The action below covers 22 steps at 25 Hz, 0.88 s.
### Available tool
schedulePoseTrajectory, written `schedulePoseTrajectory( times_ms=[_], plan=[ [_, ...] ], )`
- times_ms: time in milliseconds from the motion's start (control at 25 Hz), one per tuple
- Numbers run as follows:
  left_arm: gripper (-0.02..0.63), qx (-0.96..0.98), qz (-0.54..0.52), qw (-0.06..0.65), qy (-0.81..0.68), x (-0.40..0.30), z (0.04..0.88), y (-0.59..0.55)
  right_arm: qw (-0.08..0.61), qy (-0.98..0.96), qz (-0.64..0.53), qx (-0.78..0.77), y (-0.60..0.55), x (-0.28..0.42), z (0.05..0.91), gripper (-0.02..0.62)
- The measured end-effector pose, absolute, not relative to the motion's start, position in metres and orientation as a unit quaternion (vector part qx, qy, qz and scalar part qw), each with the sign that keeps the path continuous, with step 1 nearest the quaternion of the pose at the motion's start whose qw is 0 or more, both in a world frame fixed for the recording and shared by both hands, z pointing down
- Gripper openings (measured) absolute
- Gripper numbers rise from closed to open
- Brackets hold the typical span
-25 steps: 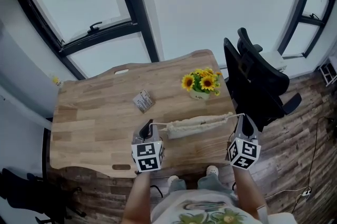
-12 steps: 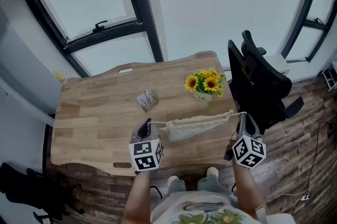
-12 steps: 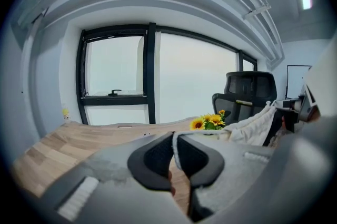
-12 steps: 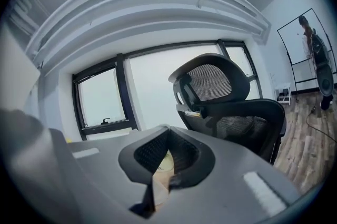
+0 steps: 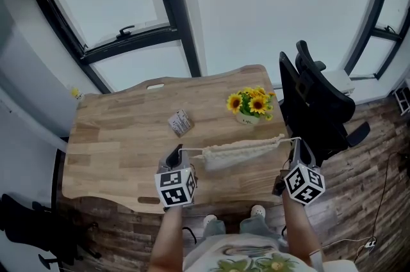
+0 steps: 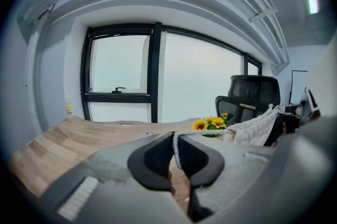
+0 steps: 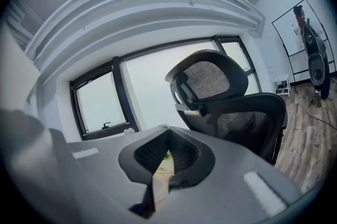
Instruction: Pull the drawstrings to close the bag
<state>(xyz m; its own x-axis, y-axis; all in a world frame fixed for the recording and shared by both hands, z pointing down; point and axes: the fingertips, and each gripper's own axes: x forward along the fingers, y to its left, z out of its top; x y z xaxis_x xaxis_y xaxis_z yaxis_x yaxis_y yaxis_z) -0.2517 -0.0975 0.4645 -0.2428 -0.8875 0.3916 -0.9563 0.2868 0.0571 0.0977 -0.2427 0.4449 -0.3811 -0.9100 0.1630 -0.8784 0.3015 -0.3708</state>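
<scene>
The cream cloth bag (image 5: 234, 154) hangs stretched above the table's front edge, its mouth gathered along the top. One white drawstring (image 5: 192, 150) runs left into my left gripper (image 5: 177, 150), and the other (image 5: 286, 138) runs right to the tip of my right gripper (image 5: 296, 143). In the left gripper view the jaws (image 6: 174, 144) are shut on the string (image 6: 175, 150), and the bag (image 6: 255, 128) shows at the right. In the right gripper view the jaws (image 7: 167, 133) are shut; the string is hidden there.
The wooden table (image 5: 115, 143) carries a pot of sunflowers (image 5: 251, 104) at the back right and a small packet (image 5: 180, 122) near the middle. A black office chair (image 5: 314, 104) stands right of the table. Windows lie beyond the far edge.
The right gripper has rolled a little about its own axis. Both grippers stay in place with the bag still stretched between them.
</scene>
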Motion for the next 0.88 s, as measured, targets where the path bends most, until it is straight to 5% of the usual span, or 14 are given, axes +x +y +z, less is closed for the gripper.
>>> schedulePoseTrajectory(
  times_ms=[880],
  plan=[
    [0.005,0.572,0.082,0.186,-0.794,-0.256,0.464,-0.090,0.049,0.785,-0.218,-0.578,-0.249,0.116,0.446,0.003]
  ],
)
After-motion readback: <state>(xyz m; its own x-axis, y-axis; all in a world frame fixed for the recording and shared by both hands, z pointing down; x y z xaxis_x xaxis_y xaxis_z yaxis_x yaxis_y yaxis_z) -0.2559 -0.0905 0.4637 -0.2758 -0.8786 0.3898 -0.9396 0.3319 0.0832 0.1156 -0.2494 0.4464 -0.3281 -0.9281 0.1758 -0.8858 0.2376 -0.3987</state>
